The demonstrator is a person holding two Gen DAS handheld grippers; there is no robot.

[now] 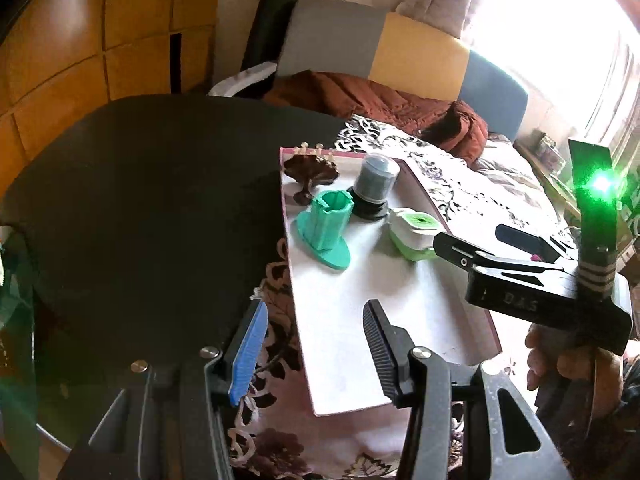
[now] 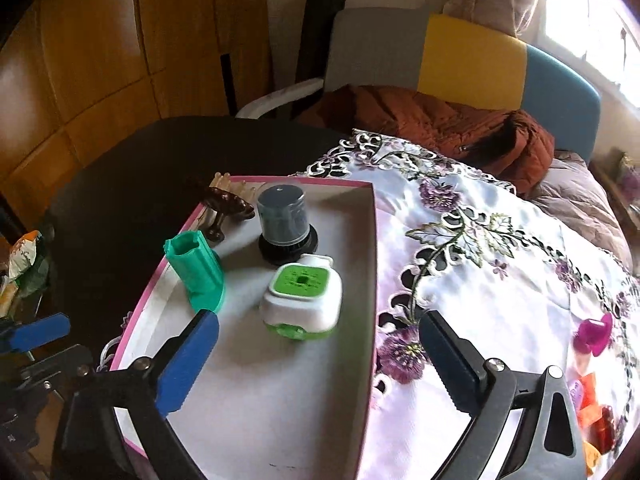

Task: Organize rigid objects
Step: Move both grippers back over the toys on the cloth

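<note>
A shallow pink-rimmed white box (image 2: 372, 240) (image 1: 412, 292) lies on the flowered tablecloth. In it stand a green-and-white plastic device (image 2: 304, 300) (image 1: 412, 236), a teal holder on a round base (image 2: 198, 272) (image 1: 326, 228), a dark jar with a clear lid (image 2: 282, 220) (image 1: 374, 186) and a brown stand (image 2: 228, 208) (image 1: 310, 174). My right gripper (image 2: 320, 364) (image 1: 476, 240) is open and empty just in front of the green-and-white device. My left gripper (image 1: 316, 344) is open and empty at the box's near left edge.
A pink plastic piece (image 2: 594, 334) and orange and red items (image 2: 596, 412) lie on the cloth at the right. A dark round table (image 1: 140, 208) lies left of the box. A brown jacket (image 2: 460, 128) lies on the sofa behind.
</note>
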